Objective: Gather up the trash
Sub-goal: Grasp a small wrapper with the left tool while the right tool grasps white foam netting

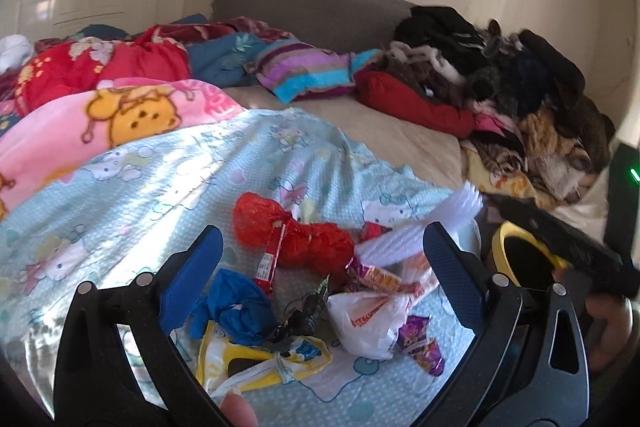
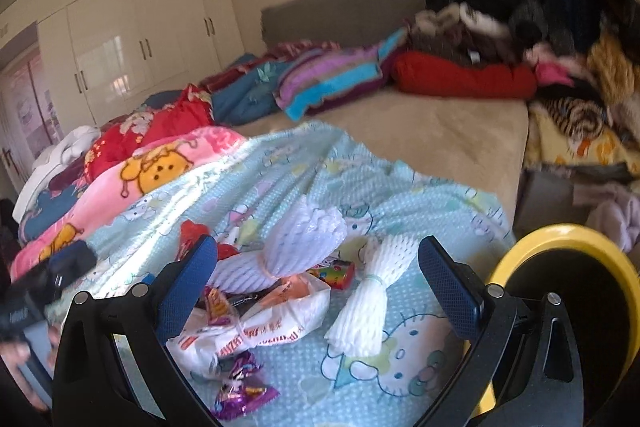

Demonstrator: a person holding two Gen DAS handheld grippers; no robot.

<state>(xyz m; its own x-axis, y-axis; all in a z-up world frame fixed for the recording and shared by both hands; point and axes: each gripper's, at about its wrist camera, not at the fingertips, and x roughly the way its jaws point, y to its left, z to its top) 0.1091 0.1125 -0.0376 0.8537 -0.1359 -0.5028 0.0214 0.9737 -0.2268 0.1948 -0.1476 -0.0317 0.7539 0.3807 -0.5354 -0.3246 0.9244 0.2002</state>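
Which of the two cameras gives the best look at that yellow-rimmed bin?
The right wrist view: the yellow-rimmed bin shows its wide rim and dark inside beside the bed. In the left wrist view the bin is small and partly hidden behind the other gripper.

A home bedroom. Wide bed filling the middle of both views, grey padded headboard against a cream wall. Cartoon-print blankets at left, a striped pillow near the headboard, a heap of clothes piled at upper right. White built-in wardrobe with long door handles at upper left.
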